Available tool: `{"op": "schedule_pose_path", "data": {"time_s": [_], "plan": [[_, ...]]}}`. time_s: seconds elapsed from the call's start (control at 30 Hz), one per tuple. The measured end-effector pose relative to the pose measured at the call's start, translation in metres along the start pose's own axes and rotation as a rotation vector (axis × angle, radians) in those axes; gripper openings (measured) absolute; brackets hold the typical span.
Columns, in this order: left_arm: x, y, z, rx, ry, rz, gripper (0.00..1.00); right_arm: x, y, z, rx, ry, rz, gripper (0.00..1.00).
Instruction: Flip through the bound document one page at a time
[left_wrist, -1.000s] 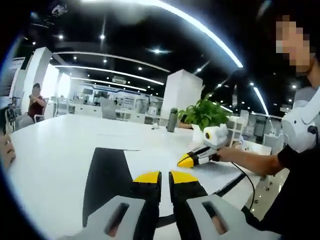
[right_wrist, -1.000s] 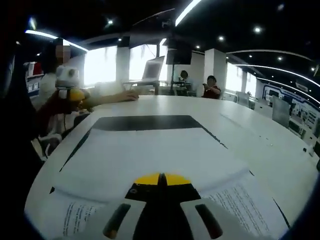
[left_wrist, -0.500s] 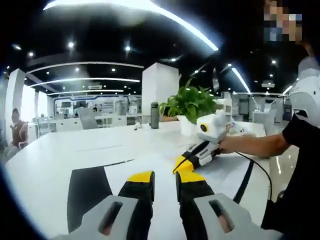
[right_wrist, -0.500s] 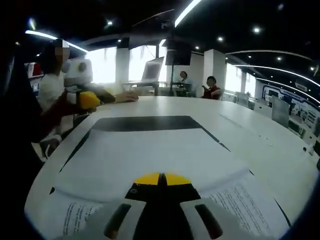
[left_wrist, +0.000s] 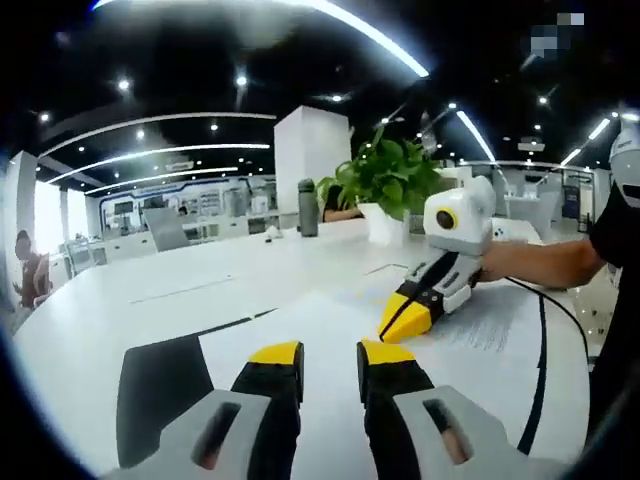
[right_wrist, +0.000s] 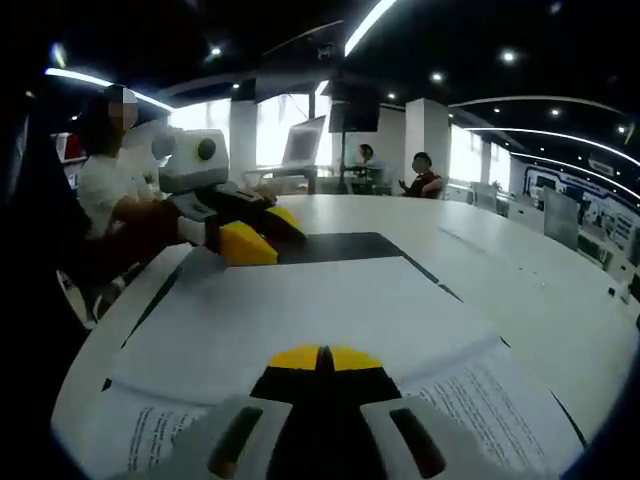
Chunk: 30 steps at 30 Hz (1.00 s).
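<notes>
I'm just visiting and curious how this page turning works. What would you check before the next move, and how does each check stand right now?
1. Right gripper closed on the document: jaws shut, tips together on the paper; whether a sheet is pinched, cannot tell.
2. Left gripper open for a page: ok, a gap shows between its jaws.
3. Left gripper over the document: ok, it hovers above the far corner.
4. One page separated: cannot tell.
5. Table beside the document free for a turned page: ok.
6. Potted plant out of the way: ok, far back.
</notes>
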<state>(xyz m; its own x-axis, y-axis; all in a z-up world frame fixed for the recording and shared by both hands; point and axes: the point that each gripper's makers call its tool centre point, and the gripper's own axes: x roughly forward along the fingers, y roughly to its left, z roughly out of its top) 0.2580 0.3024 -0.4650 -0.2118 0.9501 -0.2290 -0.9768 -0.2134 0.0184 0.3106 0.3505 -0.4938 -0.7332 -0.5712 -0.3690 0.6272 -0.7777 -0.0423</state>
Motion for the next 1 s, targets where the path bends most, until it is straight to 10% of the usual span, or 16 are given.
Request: {"op": "schedule_pose_path", "data": {"time_s": [1.0], "plan": [[0.021,0.000,-0.038,0.032,0.123,0.005,0.10,-0.002,0.001,-0.001,-0.014,0.064,0.003,0.04]]}}
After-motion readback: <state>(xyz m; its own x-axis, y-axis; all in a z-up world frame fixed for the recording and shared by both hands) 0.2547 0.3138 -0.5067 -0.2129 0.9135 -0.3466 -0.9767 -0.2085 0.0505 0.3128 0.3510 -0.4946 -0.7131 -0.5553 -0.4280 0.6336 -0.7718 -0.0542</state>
